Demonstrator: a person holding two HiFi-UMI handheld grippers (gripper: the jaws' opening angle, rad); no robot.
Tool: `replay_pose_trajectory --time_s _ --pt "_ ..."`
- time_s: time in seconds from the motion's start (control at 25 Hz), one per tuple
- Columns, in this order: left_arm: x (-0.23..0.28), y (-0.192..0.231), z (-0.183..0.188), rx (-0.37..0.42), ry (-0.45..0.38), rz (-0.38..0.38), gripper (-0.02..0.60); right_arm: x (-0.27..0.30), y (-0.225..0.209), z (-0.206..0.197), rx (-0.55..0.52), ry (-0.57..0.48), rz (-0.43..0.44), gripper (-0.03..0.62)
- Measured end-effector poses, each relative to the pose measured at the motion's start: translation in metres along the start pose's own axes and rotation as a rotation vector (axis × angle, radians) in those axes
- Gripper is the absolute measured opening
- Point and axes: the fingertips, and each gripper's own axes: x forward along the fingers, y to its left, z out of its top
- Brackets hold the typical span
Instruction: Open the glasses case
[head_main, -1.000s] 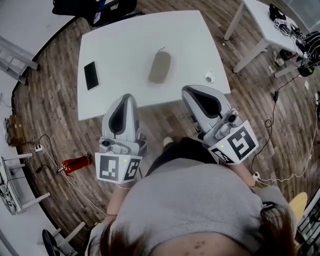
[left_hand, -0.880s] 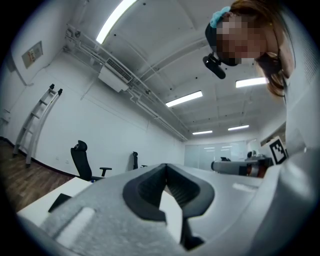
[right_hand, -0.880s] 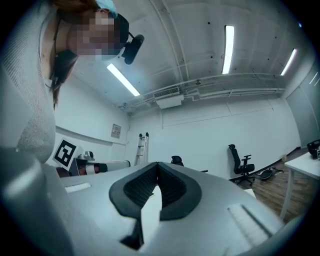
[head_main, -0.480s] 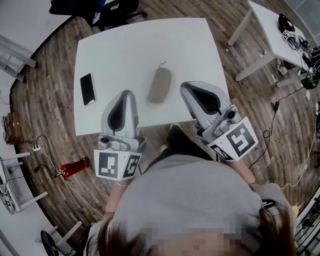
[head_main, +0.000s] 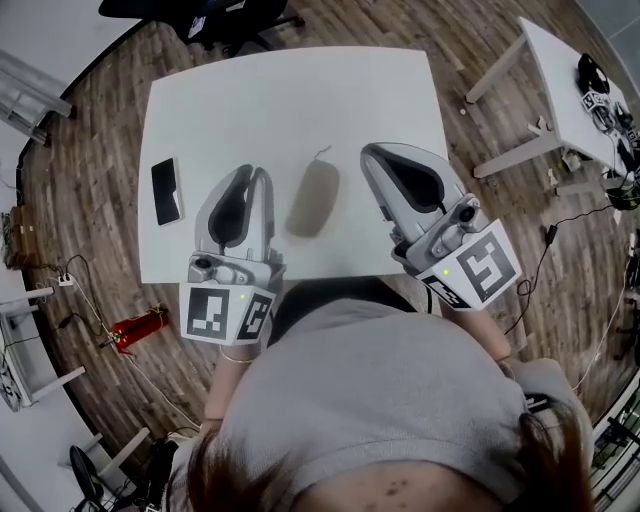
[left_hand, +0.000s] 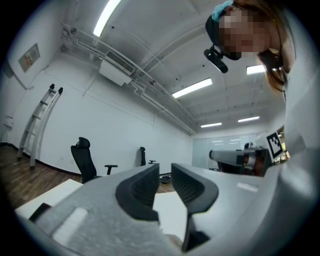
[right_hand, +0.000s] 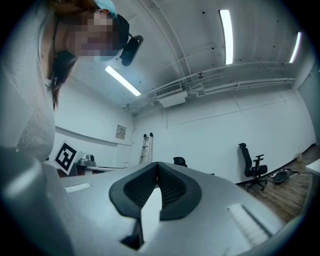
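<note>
The grey-brown glasses case (head_main: 313, 198) lies shut on the white table (head_main: 290, 90), with a thin cord at its far end. My left gripper (head_main: 252, 172) hovers just left of the case; its jaws have just been opening and stand a narrow gap apart with nothing between them. In the left gripper view the left gripper (left_hand: 165, 170) shows that slit. My right gripper (head_main: 368, 150) sits to the right of the case, apart from it. In the right gripper view the right gripper (right_hand: 157, 165) has its tips touching and holds nothing. Neither gripper view shows the case.
A black phone (head_main: 165, 190) lies near the table's left edge. A second white table (head_main: 560, 70) stands at the upper right. A red fire extinguisher (head_main: 140, 325) lies on the wooden floor at the left. A black office chair (left_hand: 85, 160) stands by the far wall.
Both grippers have moved forward from in front of the table's near edge to over the table, one on each side of the case. The left jaws have parted slightly.
</note>
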Motion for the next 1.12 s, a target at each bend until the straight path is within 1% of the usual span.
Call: replay_pose_trajectory --time_s 0.04,0.12,0.16,0.24,0.28,0.4,0.52,0.6,0.68,0.84,0.96,1.12 --pt "0.003 0.004 -0.006 -0.010 0.025 -0.005 0.089 0.002 -0.003 -0.001 0.004 0.001 0.000 0.003" --pt "0.011 0.014 -0.022 -0.047 0.103 -0.029 0.155 0.005 -0.008 -0.003 0.016 0.004 -0.005 0.003" --pt "0.016 0.020 -0.035 -0.070 0.159 -0.047 0.195 0.007 -0.010 -0.004 0.020 0.006 -0.009 0.003" --pt "0.027 0.029 -0.069 -0.114 0.297 -0.086 0.266 0.011 -0.013 -0.008 0.030 0.012 -0.018 0.003" --pt "0.031 0.033 -0.087 -0.136 0.370 -0.102 0.289 0.011 -0.014 -0.010 0.037 0.013 -0.022 0.003" --pt "0.037 0.041 -0.141 -0.205 0.548 -0.130 0.322 0.013 -0.012 -0.015 0.049 0.023 -0.027 0.003" --pt "0.038 0.037 -0.188 -0.287 0.697 -0.180 0.369 0.012 -0.014 -0.018 0.054 0.029 -0.041 0.003" --pt "0.037 0.032 -0.213 -0.333 0.782 -0.210 0.380 0.009 -0.018 -0.020 0.060 0.031 -0.057 0.003" --pt "0.035 0.029 -0.232 -0.361 0.839 -0.224 0.387 0.006 -0.020 -0.023 0.066 0.037 -0.069 0.003" --pt "0.032 0.026 -0.256 -0.411 0.911 -0.236 0.391 0.001 -0.022 -0.029 0.081 0.046 -0.087 0.003" --pt "0.033 0.019 -0.268 -0.426 0.972 -0.276 0.391 0.002 -0.024 -0.030 0.090 0.044 -0.090 0.003" --pt "0.037 0.001 -0.274 -0.436 0.991 -0.320 0.396 0.004 -0.023 -0.031 0.066 0.055 -0.096 0.003"
